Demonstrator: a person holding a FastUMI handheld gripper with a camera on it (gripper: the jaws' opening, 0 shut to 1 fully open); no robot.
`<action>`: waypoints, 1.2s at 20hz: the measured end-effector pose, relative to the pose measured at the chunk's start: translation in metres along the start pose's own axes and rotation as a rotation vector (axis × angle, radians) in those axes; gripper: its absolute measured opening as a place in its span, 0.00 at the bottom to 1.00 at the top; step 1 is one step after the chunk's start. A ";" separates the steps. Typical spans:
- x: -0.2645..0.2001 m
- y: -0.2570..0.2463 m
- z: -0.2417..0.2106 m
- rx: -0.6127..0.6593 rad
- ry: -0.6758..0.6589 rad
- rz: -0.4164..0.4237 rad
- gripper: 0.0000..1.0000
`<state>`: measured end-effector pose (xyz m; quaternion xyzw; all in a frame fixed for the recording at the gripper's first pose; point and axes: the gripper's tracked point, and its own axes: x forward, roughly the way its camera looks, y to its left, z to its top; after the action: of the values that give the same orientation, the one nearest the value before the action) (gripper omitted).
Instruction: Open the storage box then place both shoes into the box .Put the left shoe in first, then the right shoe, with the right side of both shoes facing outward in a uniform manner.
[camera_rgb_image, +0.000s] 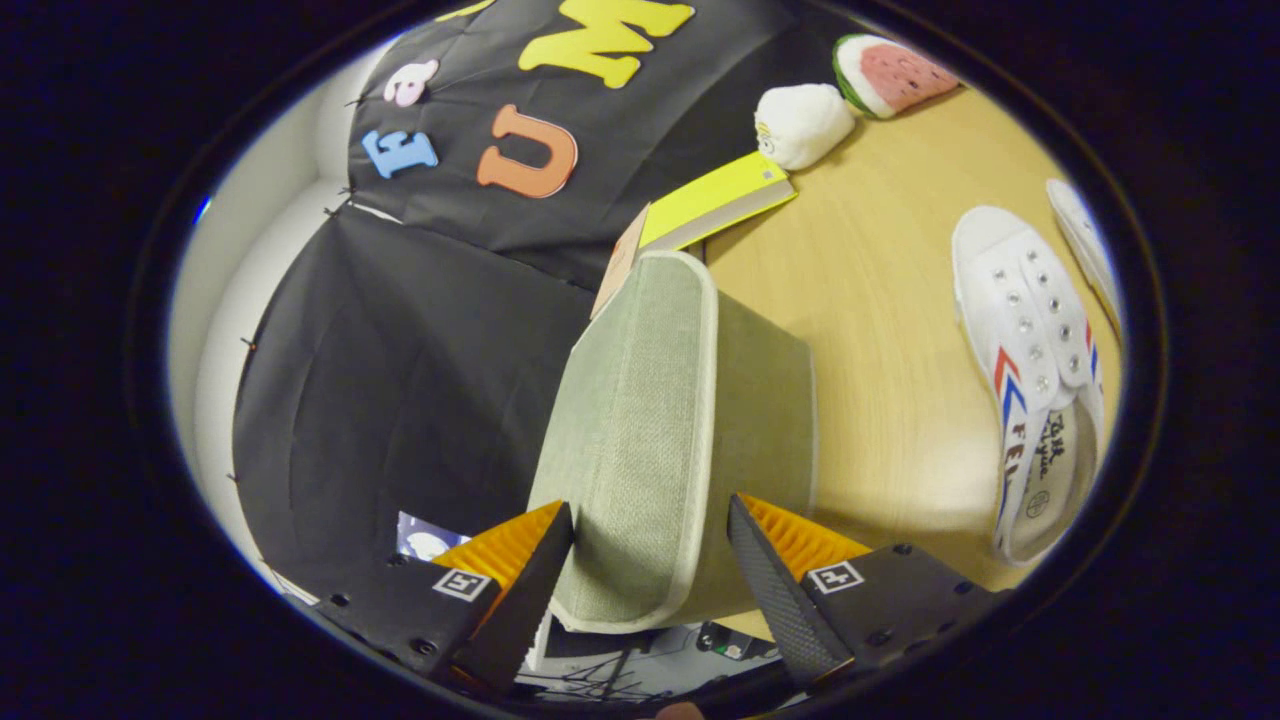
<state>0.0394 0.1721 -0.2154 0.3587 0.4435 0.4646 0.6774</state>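
Coarse-woven matt cloth storage box (650, 420), smooth wood-grain table (880, 330), white canvas shoe (1020, 340) with shiny metal eyelets.

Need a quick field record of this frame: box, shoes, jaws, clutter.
box: green fabric storage box on the wooden table, lid panel down, looks unopened
gripper: gripper jaws open, straddling the near end of the lid panel; contact unclear
shoes: white shoe lying beside the box, apart from it; second white shoe partly seen beyond
clutter: yellow book behind the box, white plush, watermelon plush
task stage: no shoe in the box yet
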 end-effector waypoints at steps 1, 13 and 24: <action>0.001 0.002 -0.004 0.017 0.014 0.016 0.98; -0.044 0.043 0.019 -0.126 -0.058 -0.098 0.05; -0.019 0.207 0.024 -0.487 -0.063 -0.093 0.05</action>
<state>-0.0053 0.2162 -0.0162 0.1784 0.3133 0.5147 0.7779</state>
